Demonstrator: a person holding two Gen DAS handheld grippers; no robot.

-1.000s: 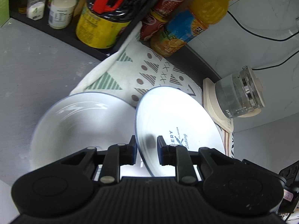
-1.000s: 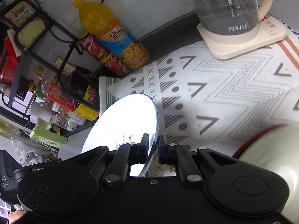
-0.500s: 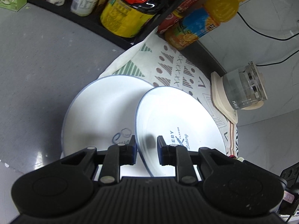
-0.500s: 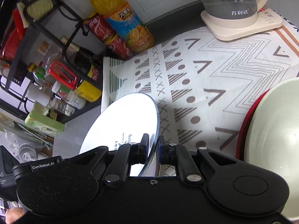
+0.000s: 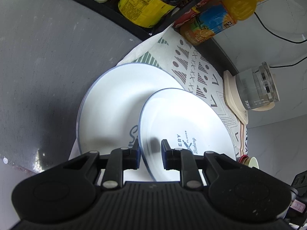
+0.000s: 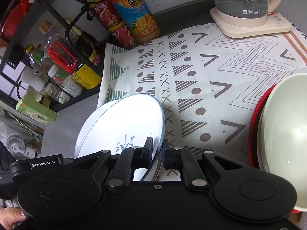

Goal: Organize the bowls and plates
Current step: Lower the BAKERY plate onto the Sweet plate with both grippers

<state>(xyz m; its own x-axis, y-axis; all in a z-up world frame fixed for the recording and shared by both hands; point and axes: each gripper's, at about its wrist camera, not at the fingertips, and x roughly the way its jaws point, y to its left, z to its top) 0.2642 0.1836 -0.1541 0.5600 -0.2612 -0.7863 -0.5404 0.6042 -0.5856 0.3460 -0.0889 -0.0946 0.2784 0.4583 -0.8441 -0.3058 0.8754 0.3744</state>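
Small plate (image 5: 184, 118), white with a thin blue rim and a printed baking logo, hangs tilted above the left end of the patterned cloth (image 6: 211, 67). It is carried at its near rim from two sides. The left gripper (image 5: 150, 149) straddles the rim with its tongs drawn in on the edge, one finger under the plate and the other on its face beside the logo. The right gripper (image 6: 157, 149) has its tongs pressed almost together on the same kind of rim, with only the thin edge between them. The logo sits just left of its fingers, so both tools appear to hold one plate.

Under the raised plate lies a large plate (image 5: 115, 103), also white with a blue rim. It rests flat on the cloth's left end, and part of it juts past the cloth onto the grey counter (image 5: 48, 67). The small plate overlaps it in both views but does not sit flush on it.

At the cloth's right edge a pale green bowl (image 6: 284, 126) is nested inside a red bowl (image 6: 253, 134). A glass kettle (image 6: 241, 2) stands on its cream base at the cloth's far right corner. Just beyond the cloth's far edge an orange juice bottle (image 6: 138, 15) stands beside red cans (image 6: 107, 15). A black wire rack (image 6: 57, 15) of bottles and jars stands off the cloth's far left corner. Part of a hand (image 6: 9, 218) shows at the lower left of the right wrist view.
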